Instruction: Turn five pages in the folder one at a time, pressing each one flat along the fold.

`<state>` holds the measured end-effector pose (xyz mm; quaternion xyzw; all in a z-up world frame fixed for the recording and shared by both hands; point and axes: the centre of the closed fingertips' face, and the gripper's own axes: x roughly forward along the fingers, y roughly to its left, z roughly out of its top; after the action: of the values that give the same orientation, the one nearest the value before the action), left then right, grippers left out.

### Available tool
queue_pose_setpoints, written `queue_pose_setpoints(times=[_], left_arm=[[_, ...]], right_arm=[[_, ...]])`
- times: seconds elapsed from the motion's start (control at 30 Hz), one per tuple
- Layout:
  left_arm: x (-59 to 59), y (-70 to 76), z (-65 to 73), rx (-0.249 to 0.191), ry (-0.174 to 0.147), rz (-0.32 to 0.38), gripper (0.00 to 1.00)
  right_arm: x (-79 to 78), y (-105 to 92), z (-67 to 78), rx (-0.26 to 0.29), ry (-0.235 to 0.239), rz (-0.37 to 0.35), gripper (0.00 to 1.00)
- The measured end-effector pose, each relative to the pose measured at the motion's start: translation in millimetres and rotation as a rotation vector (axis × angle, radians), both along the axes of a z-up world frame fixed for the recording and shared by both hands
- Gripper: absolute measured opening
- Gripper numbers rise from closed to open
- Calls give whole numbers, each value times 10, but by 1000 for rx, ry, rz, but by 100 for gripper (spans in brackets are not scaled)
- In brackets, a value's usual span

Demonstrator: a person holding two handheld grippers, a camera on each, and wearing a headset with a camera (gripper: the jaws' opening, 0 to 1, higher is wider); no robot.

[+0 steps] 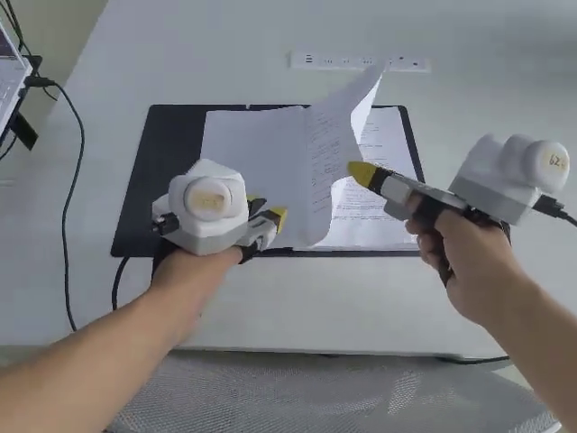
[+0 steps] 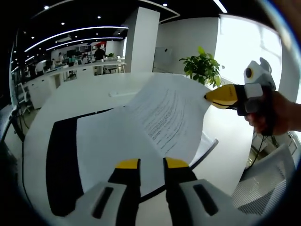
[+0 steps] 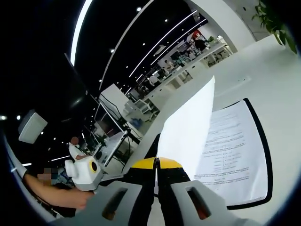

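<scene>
The folder [image 1: 167, 180] is black; the lifted page [image 1: 315, 144] is white with fine rows of dark print. The left hand-held gripper [image 1: 275, 218] and the right hand-held gripper [image 1: 359, 173] have white bodies, dark grey jaws, yellow tips. The table [image 1: 297, 298] is white, the cable [image 1: 67, 216] black.

Print runs across the lifted page [image 1: 329, 153] and the sheet under it [image 1: 379, 194], all too small to read.
</scene>
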<state>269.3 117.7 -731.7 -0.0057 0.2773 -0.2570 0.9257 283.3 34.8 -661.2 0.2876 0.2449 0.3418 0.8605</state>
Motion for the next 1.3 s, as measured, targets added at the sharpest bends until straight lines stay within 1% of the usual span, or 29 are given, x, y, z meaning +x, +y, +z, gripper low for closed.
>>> queue_pose_setpoints(times=[0.1,0.17,0.23,0.33,0.4,0.5,0.53,0.63,0.67,0.73,0.77,0.83,0.87,1.0,1.1,1.17,1.2,1.3], left_arm=[[-66,153,15,-6,13,17,16],[-96,264,13,-12,13,26,16],[-128,377,8,-20,24,42,16],[-165,527,17,-28,29,60,16],[-201,623,36,-29,33,73,16],[-257,734,70,-28,40,86,16],[-270,769,78,-29,41,92,16],[-328,894,96,-24,49,107,17],[-341,920,101,-29,50,111,16],[-373,996,102,-27,53,124,16],[-383,1022,104,-27,53,128,16],[-412,1086,97,-32,61,142,15],[-428,1115,98,-32,59,146,16],[-470,1218,70,-36,69,166,15],[-490,1281,46,-41,74,178,15],[-505,1310,36,-44,77,184,15],[-515,1331,29,-44,79,189,15],[-538,1371,23,-49,84,201,15]], right_arm=[[-5,182,0,0,-1,32,0],[-17,311,-3,-2,-6,55,0],[-44,445,-26,-4,1,85,0],[-57,609,-71,-13,6,113,0],[-66,728,-127,-22,15,135,0],[-82,883,-225,-52,18,170,0],[-95,942,-285,-66,32,185,0],[-103,1072,-399,-82,46,207,0],[-119,1128,-459,-94,58,222,0],[-127,1207,-521,-98,68,236,0],[-136,1238,-565,-114,74,245,0],[-147,1336,-623,-116,83,262,0],[-161,1373,-683,-141,90,274,0],[-185,1511,-793,-156,109,301,0],[-216,1624,-916,-176,133,329,0],[-226,1678,-985,-190,141,342,0],[-239,1697,-1018,-196,153,350,0],[-266,1756,-1099,-217,160,369,0]])
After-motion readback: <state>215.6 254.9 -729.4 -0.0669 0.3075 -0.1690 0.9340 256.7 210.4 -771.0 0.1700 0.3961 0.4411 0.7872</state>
